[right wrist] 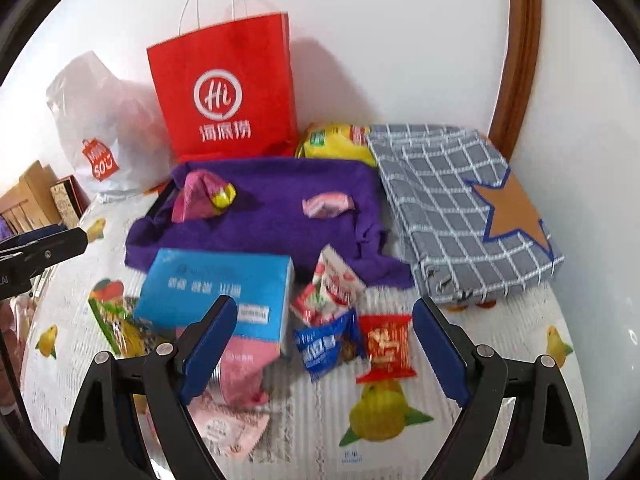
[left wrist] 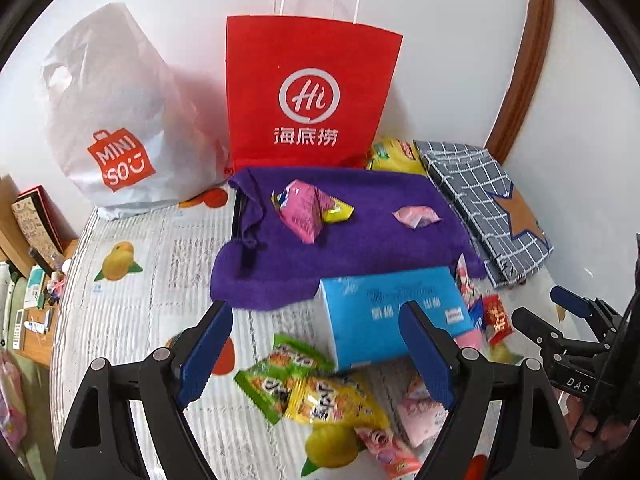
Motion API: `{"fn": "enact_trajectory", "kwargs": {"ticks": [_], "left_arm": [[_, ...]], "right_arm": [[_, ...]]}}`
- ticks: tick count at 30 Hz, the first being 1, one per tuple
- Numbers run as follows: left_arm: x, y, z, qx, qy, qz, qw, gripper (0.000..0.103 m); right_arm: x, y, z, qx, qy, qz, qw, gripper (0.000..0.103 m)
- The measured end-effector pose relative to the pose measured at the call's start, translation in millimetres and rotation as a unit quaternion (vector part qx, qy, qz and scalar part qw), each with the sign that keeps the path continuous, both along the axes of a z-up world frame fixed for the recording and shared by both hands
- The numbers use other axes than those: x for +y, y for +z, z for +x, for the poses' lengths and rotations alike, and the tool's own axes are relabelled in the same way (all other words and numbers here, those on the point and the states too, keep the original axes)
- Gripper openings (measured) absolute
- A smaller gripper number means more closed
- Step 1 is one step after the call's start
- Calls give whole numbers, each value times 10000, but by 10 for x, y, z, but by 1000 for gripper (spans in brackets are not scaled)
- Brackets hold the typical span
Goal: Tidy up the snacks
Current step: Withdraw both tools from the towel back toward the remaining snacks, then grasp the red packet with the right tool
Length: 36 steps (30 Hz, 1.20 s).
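Note:
Loose snack packets lie on a fruit-print table cover around a blue box (left wrist: 394, 312) (right wrist: 218, 294). A green packet (left wrist: 276, 372) and a yellow packet (left wrist: 332, 400) lie in front of my left gripper (left wrist: 316, 346), which is open and empty above them. My right gripper (right wrist: 326, 344) is open and empty over a blue packet (right wrist: 326, 344) and a red packet (right wrist: 386, 344). A purple towel (left wrist: 344, 248) (right wrist: 280, 208) behind the box carries a pink packet (left wrist: 306, 210) (right wrist: 198, 196) and a small pink wrapper (left wrist: 416, 216) (right wrist: 326, 204).
A red paper bag (left wrist: 308, 92) (right wrist: 224, 92) and a white plastic bag (left wrist: 108, 120) (right wrist: 100, 128) stand against the back wall. A grey checked box (left wrist: 480, 208) (right wrist: 460, 208) sits at the right, with a yellow packet (left wrist: 394, 156) (right wrist: 336, 140) behind the towel. The table's left edge drops to cluttered furniture.

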<state>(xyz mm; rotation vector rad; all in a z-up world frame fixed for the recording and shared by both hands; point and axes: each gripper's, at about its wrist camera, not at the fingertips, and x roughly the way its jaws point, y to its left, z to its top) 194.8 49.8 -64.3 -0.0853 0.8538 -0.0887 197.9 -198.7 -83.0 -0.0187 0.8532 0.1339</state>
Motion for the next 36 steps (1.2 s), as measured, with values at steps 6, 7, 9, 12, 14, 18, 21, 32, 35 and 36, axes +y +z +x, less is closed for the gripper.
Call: {"fn": "enact_trajectory", "kwargs": {"ticks": [6, 7, 9, 12, 14, 18, 21, 32, 35, 36], "left_arm": [[78, -146, -95, 104, 92, -148, 9998, 84], [86, -172, -102, 119, 106, -163, 9997, 84], [105, -228, -120, 171, 123, -228, 9995, 84], [128, -293, -133, 184, 179, -321, 9992, 84], [143, -333, -155, 166, 237, -316, 9991, 84], [178, -407, -161, 217, 318, -291, 9988, 84], [219, -443, -148, 244, 387, -241, 9987, 84], [333, -558, -83, 370, 554, -450, 9968, 84], [298, -567, -69, 380, 538, -404, 9970, 83], [289, -569, -66, 383, 532, -386, 9971, 84]], "right_arm": [[-16, -165, -136, -66, -55, -92, 9999, 89], [-18, -188, -149, -68, -52, -81, 9999, 89], [-36, -228, -173, -80, -56, 2, 10000, 88], [-89, -289, -194, -95, -74, 122, 9999, 87], [-108, -324, -205, -125, -102, 57, 9999, 85], [-160, -407, -203, -123, -190, -130, 9997, 81], [-223, -468, -175, -19, -251, -106, 9996, 77], [-444, -633, -175, 49, -283, -105, 9995, 71], [-483, -696, -118, 65, -269, -88, 9996, 71], [-501, -721, -79, 73, -281, -89, 9995, 71]]}}
